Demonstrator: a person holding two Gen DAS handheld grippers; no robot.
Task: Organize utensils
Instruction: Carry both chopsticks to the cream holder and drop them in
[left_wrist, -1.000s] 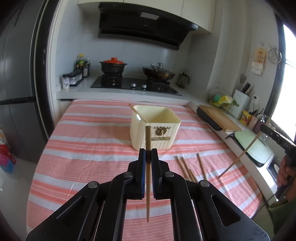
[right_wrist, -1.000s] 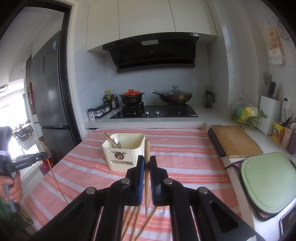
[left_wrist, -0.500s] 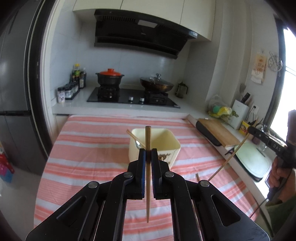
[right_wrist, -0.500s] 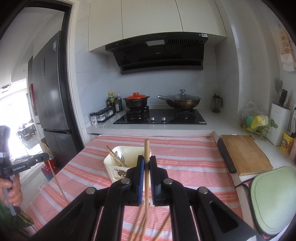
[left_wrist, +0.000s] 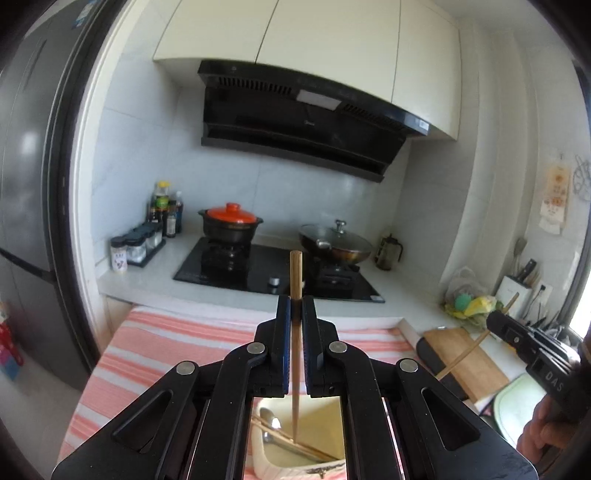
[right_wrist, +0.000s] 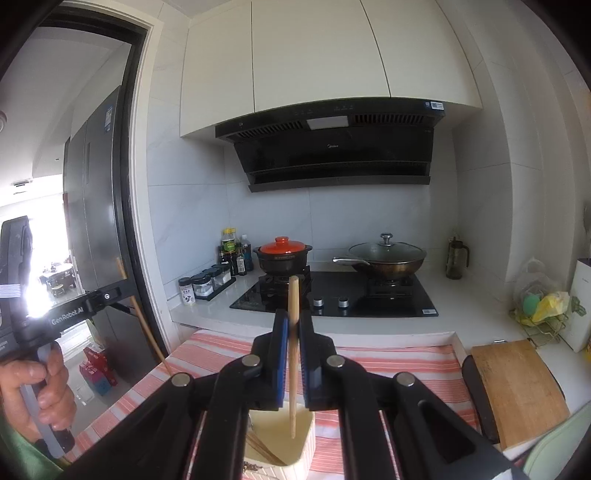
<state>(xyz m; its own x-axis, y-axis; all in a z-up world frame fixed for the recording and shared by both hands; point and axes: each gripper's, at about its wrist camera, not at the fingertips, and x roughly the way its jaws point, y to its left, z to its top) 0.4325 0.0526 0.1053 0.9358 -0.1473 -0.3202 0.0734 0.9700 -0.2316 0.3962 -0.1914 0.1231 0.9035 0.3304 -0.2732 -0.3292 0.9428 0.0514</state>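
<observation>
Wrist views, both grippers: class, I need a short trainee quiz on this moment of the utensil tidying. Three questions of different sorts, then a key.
1. True or false: the left gripper is shut on a brown wooden chopstick.
2. Multiple choice: the lower tip of the light wooden chopstick in the right gripper hangs over (A) the wooden cutting board, (B) the cream plastic utensil holder, (C) the black hob.
3. Short answer: what already lies inside that holder?

Key: 1 true. 2 B. 3 Chopsticks and a metal spoon.
</observation>
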